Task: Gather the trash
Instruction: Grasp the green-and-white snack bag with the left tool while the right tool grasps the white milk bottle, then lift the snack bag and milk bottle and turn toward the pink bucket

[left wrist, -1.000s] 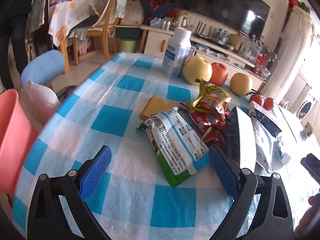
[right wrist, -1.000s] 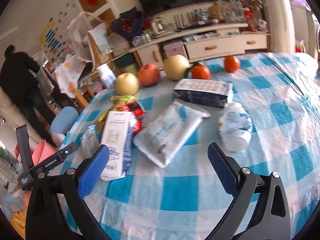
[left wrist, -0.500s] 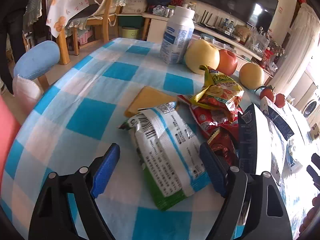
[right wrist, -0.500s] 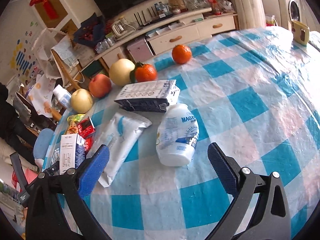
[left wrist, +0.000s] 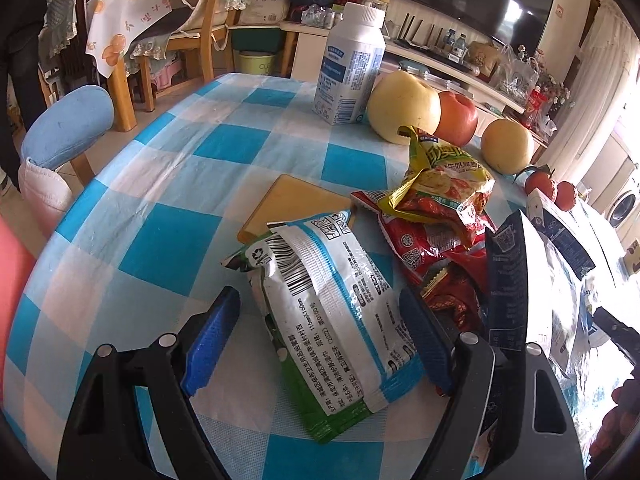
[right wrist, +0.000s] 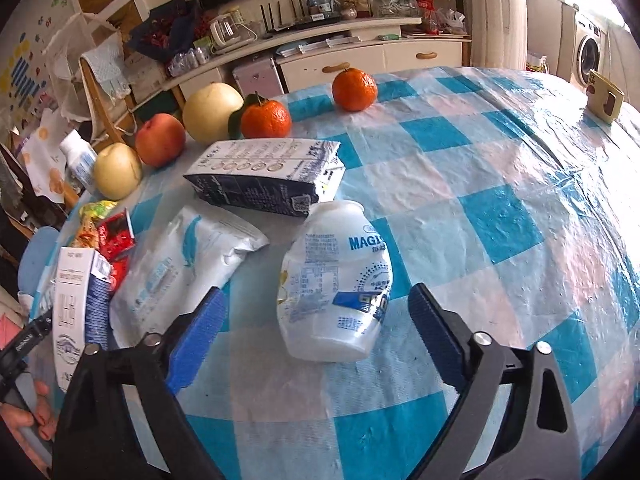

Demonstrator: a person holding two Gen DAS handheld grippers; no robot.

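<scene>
In the left wrist view my left gripper (left wrist: 320, 316) is open, its blue pads on either side of a white and green wet-wipe packet (left wrist: 332, 312) lying on the checked tablecloth (left wrist: 160, 208). Red and yellow snack wrappers (left wrist: 436, 200) and a dark carton (left wrist: 508, 280) lie to its right. In the right wrist view my right gripper (right wrist: 318, 316) is open around a white plastic bottle (right wrist: 336, 284) lying on its side. A white pouch (right wrist: 184, 264), a dark carton (right wrist: 268, 176) and another carton (right wrist: 76, 304) lie nearby.
An upright white bottle (left wrist: 350, 68), pears (left wrist: 404, 106), an apple (left wrist: 458, 118) and oranges (right wrist: 266, 118) stand at the table's far side. A tan card (left wrist: 288, 204) lies flat. A pink bin (left wrist: 12, 272) and blue chair (left wrist: 66, 128) stand left of the table. A paper cup (right wrist: 606, 96) sits far right.
My left gripper has moved forward so the wet-wipe packet lies between its pads. My right gripper has swung right and forward onto the lying white bottle.
</scene>
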